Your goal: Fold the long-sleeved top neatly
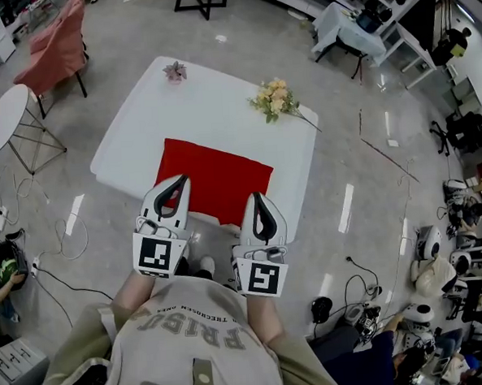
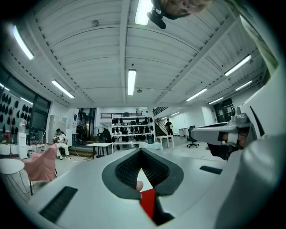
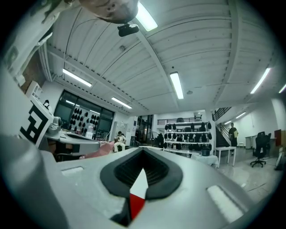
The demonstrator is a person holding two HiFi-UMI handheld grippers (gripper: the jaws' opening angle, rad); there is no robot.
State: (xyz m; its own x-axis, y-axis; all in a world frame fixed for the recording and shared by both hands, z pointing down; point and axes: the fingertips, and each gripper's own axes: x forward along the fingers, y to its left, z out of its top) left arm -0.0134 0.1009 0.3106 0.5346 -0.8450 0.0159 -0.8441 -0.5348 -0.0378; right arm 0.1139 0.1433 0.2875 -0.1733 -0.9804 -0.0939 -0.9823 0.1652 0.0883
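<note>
Head view is showing the red top (image 1: 224, 176) lying on the white table (image 1: 211, 100), at the 6 o'clock side of the tabletop, close to the edge nearest the person. It is looking like a flat, almost square packet with straight edges and a smooth face. No sleeve or collar is showing, so I am judging that the folding is done or nearly done.

The cloth is probably light, soft and limp. It will be sagging when lifted, and the layers may be sliding over each other on the smooth table. A good hold would be at the two near corners, pinching all layers together.

The left gripper (image 1: 178, 182) is hovering over the top's 7 o'clock corner and the right gripper (image 1: 257, 196) over its 5 o'clock corner. Both are having their jaws pressed together with nothing between them.

A yellow bouquet (image 1: 274, 98) is lying at 1 o'clock from the top, and a small pink flower (image 1: 174, 70) at 11 o'clock.
</note>
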